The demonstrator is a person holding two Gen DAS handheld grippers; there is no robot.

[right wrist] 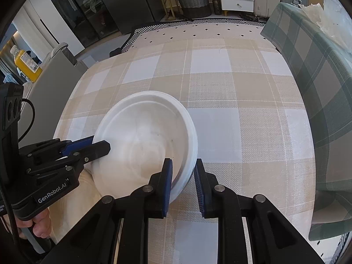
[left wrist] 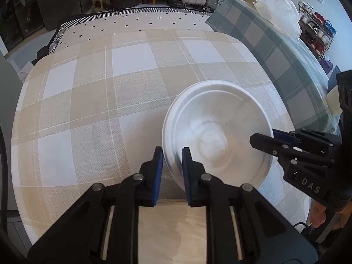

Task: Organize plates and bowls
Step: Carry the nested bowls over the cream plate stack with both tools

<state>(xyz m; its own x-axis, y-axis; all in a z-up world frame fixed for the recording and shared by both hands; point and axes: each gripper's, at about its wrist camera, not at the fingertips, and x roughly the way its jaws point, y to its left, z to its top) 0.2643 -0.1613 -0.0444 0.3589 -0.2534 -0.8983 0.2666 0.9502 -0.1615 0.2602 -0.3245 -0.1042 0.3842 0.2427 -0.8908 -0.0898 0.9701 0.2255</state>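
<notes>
Between the blue pads at lower centre of the left wrist view, the left claw [left wrist: 172,154] pinches the near rim of a white bowl [left wrist: 216,134], jaws narrowed onto the edge. Across it, the right claw [right wrist: 182,165] does the same on the opposite rim, closed down on the wall. Both hands are equally near; the bowl hangs straight ahead of each claw, right of centre in the left view, left of centre in the right. It's round, so no long axis, tilted with its mouth up toward the cameras, over the checked worktop [left wrist: 88,110]. Whether it touches the cloth, I can't tell.
</notes>
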